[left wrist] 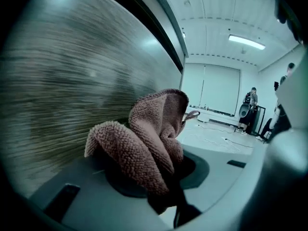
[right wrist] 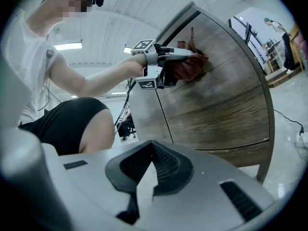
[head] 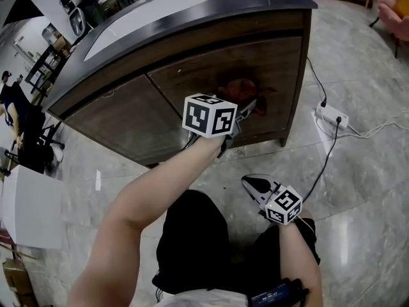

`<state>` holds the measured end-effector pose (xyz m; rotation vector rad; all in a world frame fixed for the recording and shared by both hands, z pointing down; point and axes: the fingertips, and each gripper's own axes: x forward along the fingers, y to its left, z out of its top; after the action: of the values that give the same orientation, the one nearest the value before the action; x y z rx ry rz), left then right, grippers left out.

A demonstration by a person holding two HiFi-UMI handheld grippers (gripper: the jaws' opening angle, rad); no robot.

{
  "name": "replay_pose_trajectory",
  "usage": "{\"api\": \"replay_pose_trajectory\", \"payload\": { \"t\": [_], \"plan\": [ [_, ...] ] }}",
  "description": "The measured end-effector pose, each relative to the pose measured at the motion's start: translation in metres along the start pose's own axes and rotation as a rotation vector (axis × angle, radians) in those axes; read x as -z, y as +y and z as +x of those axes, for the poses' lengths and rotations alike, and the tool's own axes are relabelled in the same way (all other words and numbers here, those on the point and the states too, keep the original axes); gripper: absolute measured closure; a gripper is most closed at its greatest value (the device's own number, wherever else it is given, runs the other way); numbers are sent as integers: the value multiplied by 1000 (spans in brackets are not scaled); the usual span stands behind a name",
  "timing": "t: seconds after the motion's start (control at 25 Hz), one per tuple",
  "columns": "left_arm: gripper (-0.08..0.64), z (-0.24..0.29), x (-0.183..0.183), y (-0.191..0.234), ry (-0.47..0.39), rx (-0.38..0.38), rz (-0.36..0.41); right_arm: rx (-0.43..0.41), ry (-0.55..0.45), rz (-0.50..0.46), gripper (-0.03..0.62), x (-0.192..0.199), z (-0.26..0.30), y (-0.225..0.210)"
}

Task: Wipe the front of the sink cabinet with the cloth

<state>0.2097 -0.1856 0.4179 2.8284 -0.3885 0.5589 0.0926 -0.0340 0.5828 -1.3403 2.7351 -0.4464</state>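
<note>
Cloth [left wrist: 144, 138] clamped in left gripper [head: 246, 107], pressed on sink cabinet door [head: 192, 69]; right gripper [head: 255, 185] jaws together, empty.

**A:** The cloth [left wrist: 144, 138] is reddish-brown terry, bunched into thick folds and pinched in the left tool [head: 245, 107].

**B:** And it's right up against the cabinet [head: 281, 56] front. That's dark wood with a streaky grain, and two doors meeting at a thin seam.

**A:** The cloth is touching the right-hand door, in its upper part, clear of the seam. One fold is sticking up, and the rest is squashed onto the wood.
</note>
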Motion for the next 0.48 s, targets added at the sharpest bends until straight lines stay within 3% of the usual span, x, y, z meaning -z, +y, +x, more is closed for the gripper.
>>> {"api": "replay_pose_trajectory", "payload": {
  "t": [0.48],
  "plan": [
    [448, 84, -10, -57, 26, 101, 34, 127, -51, 30, 580, -15, -42, -26]
  ]
}}
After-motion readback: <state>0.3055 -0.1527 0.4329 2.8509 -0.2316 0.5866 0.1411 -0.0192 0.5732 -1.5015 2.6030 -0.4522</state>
